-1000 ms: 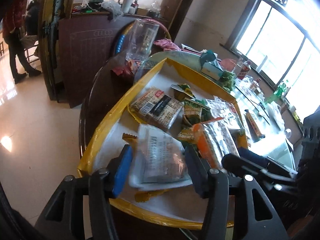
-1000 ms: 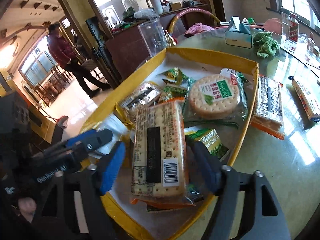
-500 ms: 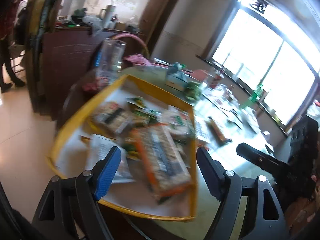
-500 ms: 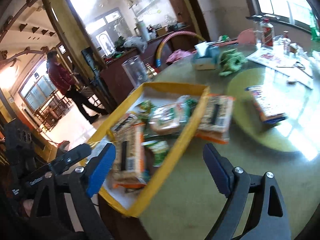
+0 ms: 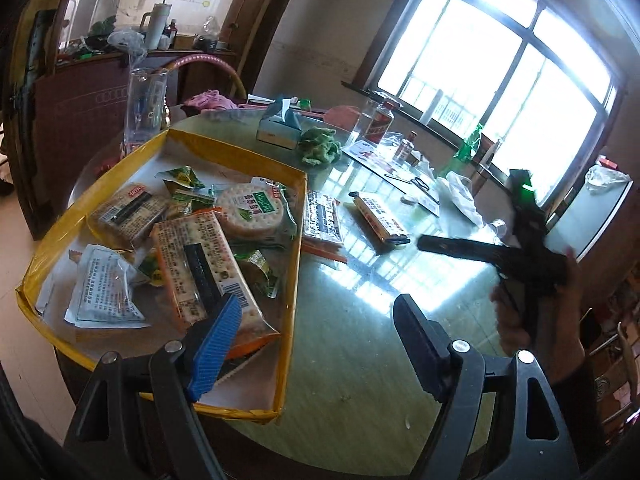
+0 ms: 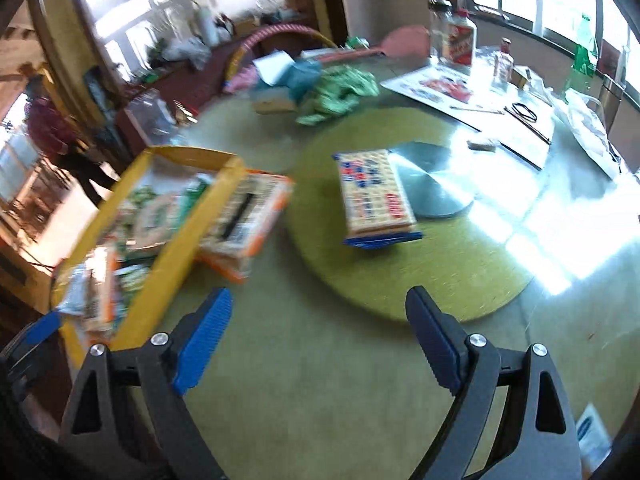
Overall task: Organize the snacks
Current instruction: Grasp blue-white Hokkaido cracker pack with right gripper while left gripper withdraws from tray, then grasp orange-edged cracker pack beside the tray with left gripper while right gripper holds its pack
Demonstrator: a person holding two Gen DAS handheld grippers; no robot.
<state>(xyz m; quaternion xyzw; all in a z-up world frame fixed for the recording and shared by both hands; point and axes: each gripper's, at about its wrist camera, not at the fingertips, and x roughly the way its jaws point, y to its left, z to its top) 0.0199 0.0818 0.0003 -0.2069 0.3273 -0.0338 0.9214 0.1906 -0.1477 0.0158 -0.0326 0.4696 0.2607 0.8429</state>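
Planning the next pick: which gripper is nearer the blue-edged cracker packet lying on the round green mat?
Right. The right gripper faces the blue-edged cracker packet across bare table; the left gripper sits by the yellow tray.

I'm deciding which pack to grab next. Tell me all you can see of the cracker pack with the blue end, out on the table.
The cracker pack is a flat rectangular packet in clear-looking wrap, pale crackers showing through, with red and blue print on top and a blue sealed end toward the camera. It looks sealed. It lies flat on the green turntable, its far corner over the metal centre disc. It is outside the yellow tray, apart from the orange-edged pack beside it. No gripper touches it.
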